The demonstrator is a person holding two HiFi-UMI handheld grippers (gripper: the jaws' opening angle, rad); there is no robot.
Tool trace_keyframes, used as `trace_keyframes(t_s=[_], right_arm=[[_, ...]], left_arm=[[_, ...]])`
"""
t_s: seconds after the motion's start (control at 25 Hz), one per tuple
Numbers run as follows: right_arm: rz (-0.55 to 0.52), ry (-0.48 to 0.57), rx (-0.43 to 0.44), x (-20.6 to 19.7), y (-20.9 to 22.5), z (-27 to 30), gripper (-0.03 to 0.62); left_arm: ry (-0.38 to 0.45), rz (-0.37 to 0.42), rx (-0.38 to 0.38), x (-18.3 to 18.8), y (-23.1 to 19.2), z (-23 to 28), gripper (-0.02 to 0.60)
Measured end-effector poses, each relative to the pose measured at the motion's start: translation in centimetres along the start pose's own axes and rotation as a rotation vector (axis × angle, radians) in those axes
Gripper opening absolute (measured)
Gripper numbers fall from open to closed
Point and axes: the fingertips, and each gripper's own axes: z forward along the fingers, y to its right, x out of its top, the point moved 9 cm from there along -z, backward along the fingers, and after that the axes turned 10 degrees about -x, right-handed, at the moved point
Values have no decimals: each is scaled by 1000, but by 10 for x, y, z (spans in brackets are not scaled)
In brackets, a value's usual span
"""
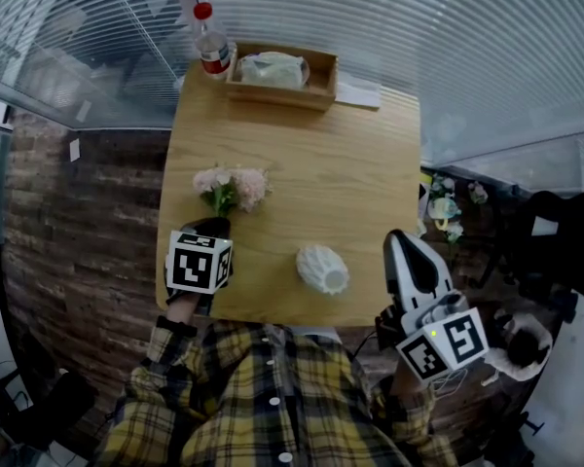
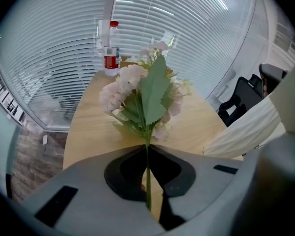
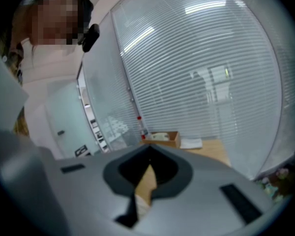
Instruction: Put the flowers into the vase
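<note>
Kind of place: It looked like an office, most probably a small meeting room.
Walls: Glass partitions (image 1: 419, 56) with horizontal blinds ran along the far side and the left side, as is common in offices.
Furniture: A plain wooden table (image 1: 311, 183) stood with its far edge close to the glass, and a black office chair (image 2: 238, 100) stood beside it.
Floor: The floor (image 1: 78, 222) had a dark, brick-like pattern.
Desk things: A water bottle (image 1: 212, 52) with a red cap, a wooden tray (image 1: 282, 93) and a sheet of paper (image 1: 358, 93) were at the far edge of the table.
People: A person in white clothes (image 3: 39, 77) was near the glass.
</note>
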Motion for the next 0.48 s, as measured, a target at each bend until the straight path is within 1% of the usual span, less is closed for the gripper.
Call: trace_keyframes(t_s=[0.28, 0.48], right_arm=[[-19, 14, 2, 2, -4, -4, 14], [-29, 31, 9, 6, -8, -8, 14]], left_arm=[[53, 7, -28, 6, 7, -13, 15], [143, 11, -62, 18, 14, -30, 15]])
